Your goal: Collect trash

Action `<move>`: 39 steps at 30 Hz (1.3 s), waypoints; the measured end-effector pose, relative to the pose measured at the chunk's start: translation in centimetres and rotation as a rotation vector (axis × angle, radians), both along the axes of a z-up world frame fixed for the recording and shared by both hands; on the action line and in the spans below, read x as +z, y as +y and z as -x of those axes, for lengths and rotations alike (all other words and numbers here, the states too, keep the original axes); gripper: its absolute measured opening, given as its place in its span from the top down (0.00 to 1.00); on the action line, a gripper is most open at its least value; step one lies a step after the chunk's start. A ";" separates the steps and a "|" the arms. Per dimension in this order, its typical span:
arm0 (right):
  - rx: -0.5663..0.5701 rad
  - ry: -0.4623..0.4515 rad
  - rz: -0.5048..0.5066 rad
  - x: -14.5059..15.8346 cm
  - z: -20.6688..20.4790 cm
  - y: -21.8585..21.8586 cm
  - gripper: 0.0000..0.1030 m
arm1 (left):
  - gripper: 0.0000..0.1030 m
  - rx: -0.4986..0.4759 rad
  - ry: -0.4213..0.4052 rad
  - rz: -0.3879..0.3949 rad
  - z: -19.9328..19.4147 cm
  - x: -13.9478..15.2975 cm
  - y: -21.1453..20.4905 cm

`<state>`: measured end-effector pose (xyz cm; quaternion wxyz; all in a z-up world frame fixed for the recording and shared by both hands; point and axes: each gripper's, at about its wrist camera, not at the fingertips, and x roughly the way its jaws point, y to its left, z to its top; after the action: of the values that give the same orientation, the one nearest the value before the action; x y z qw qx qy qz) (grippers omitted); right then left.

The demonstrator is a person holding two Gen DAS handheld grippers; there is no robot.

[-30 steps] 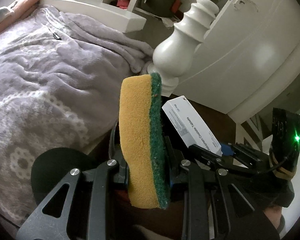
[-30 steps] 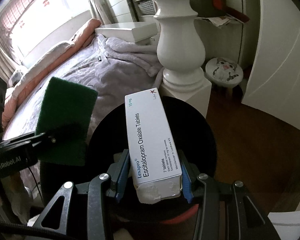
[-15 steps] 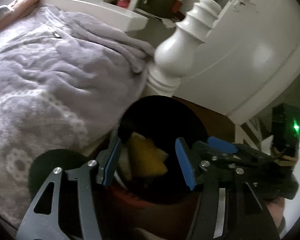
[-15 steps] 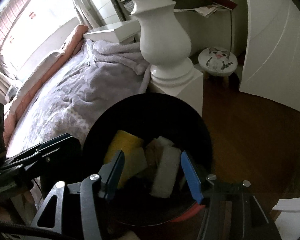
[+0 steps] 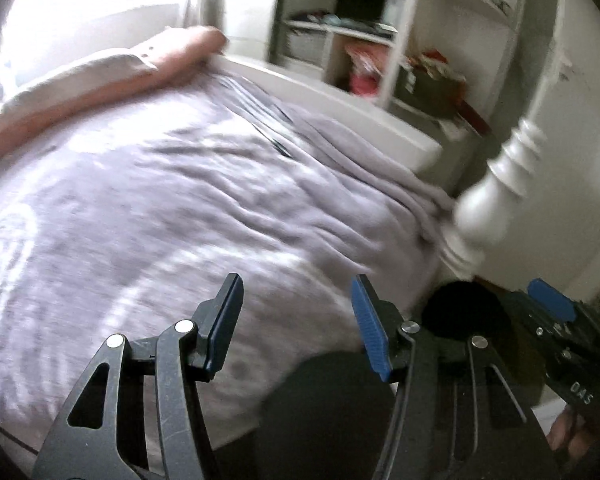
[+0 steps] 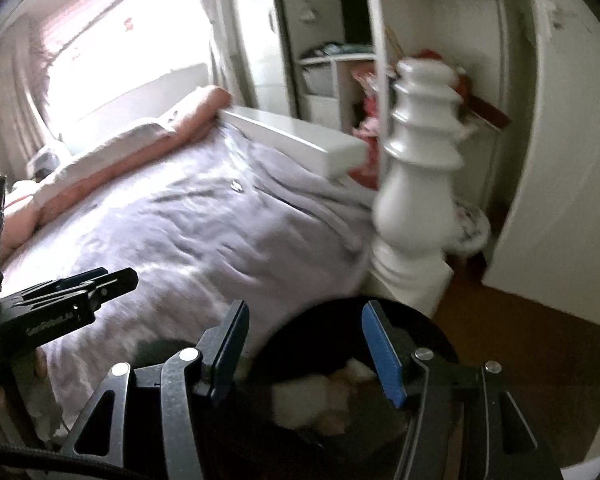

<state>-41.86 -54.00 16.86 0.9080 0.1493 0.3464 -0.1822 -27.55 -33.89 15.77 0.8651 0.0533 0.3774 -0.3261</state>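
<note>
My left gripper [image 5: 295, 320] is open and empty, held over the lilac bedspread [image 5: 159, 216]. My right gripper [image 6: 304, 344] is open and empty, above the near rim of the black trash bin [image 6: 432, 328]. Pale pieces of trash [image 6: 312, 400] lie blurred inside the bin between the right fingers. In the left wrist view the bin [image 5: 460, 312] shows only as a dark shape at the lower right, with the right gripper [image 5: 552, 312] beside it. The left gripper [image 6: 79, 284] shows at the left of the right wrist view.
A white turned bedpost [image 6: 420, 184] stands at the bed's corner right behind the bin. A white footboard [image 6: 295, 140], shelves with clutter [image 5: 380, 72] and a white wardrobe door [image 6: 560, 160] lie beyond. A small stool [image 6: 472, 228] and wooden floor [image 6: 540, 360] are to the right.
Both grippers opened and dropped the sponge and the tablet box into the bin. They have since lifted and swung left toward the bed.
</note>
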 end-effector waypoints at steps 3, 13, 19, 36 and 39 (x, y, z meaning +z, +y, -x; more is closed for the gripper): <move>0.017 -0.043 0.031 1.2 -1.4 1.9 0.45 | 0.47 0.062 -0.058 -0.008 -0.3 0.9 1.9; 0.003 -0.118 0.109 4.0 -0.9 4.0 0.42 | 0.47 0.065 -0.186 0.017 2.6 2.7 3.0; -0.043 -0.105 0.167 5.0 1.1 4.0 0.40 | 0.47 -0.029 -0.203 0.061 5.7 3.3 1.5; -0.213 0.008 0.210 4.1 8.8 1.9 0.36 | 0.47 -0.237 -0.155 0.067 11.9 1.6 -2.8; -0.217 0.007 0.212 4.1 9.2 2.1 0.36 | 0.47 -0.242 -0.167 0.075 12.3 1.9 -2.7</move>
<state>-51.07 -51.93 21.00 0.8925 0.0886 0.3101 -0.3154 -39.88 -36.54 17.65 0.8492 0.0930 0.2824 -0.4364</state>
